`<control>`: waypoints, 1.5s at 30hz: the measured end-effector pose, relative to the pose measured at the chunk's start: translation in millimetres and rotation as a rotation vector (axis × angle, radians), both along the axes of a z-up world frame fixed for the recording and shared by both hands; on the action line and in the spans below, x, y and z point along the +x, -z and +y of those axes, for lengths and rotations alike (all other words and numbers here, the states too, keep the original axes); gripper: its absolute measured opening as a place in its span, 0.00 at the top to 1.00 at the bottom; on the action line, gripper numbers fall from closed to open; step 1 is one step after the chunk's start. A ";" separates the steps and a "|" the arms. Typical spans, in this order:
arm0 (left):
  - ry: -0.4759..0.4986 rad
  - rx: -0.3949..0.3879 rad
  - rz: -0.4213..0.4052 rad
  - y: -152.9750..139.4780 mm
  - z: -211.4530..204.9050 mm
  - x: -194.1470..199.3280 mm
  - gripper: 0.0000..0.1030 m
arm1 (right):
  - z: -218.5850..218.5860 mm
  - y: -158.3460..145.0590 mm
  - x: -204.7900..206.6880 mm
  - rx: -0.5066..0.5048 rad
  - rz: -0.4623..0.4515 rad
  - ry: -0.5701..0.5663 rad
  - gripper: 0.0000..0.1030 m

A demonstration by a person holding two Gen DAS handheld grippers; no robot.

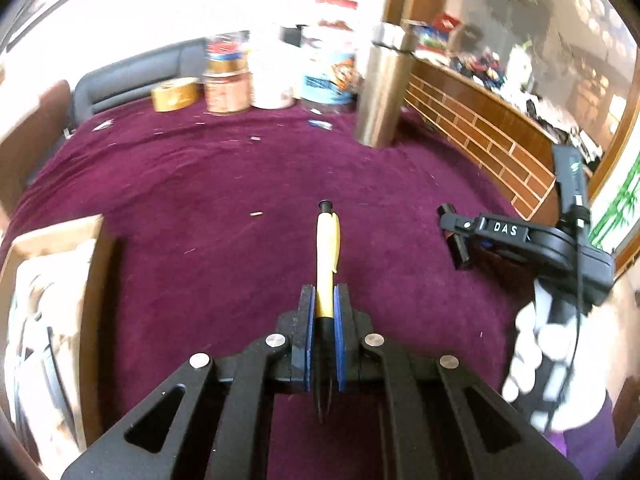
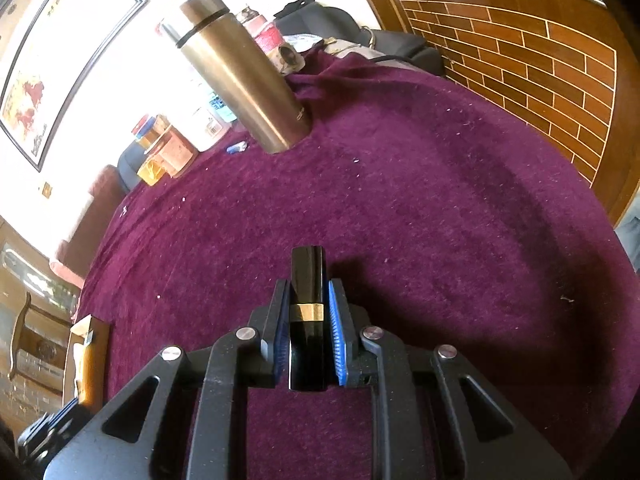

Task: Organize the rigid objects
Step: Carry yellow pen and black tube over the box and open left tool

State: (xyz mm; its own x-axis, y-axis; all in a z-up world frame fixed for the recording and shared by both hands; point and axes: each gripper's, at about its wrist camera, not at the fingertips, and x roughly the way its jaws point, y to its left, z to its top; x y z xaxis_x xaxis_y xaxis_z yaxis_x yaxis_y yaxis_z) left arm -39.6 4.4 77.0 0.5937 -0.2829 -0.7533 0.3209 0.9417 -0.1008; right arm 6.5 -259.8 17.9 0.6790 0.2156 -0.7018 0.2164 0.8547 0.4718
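My left gripper [image 1: 324, 300] is shut on a yellow and black pen [image 1: 328, 252], which points forward above the maroon cloth [image 1: 224, 184]. My right gripper [image 2: 308, 292] is shut on a black tube with a gold band [image 2: 307, 280], like a lipstick case. The right gripper also shows in the left wrist view [image 1: 454, 226], off to the right, held by a white-gloved hand [image 1: 540, 360]. A cardboard box [image 1: 52, 300] stands at the left edge of the cloth; it also shows in the right wrist view [image 2: 86, 360].
A tall steel flask [image 1: 384, 88] stands upright at the back of the table; it also shows in the right wrist view [image 2: 244, 72]. Jars and tins [image 1: 280, 72] and a tape roll [image 1: 174, 94] line the far edge. A brick-patterned wooden wall [image 2: 520, 60] rises on the right.
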 end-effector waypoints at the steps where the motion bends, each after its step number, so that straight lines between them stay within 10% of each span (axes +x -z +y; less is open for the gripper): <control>1: -0.012 -0.006 -0.005 -2.2 7.7 -5.2 0.94 | -0.6 0.5 -0.1 0.001 0.000 0.003 0.85; 18: -0.490 -0.080 0.000 11.9 235.9 -82.6 0.94 | 134.5 -53.2 -32.9 0.015 -0.085 -0.362 0.85; 33: -0.551 -0.024 0.064 47.6 262.6 -86.1 0.92 | 317.0 -45.2 -69.2 0.101 0.021 -0.787 0.84; 45: -0.592 -0.080 -0.065 18.1 278.4 -115.7 0.53 | 393.8 -24.5 -91.4 -0.114 0.044 -0.917 0.84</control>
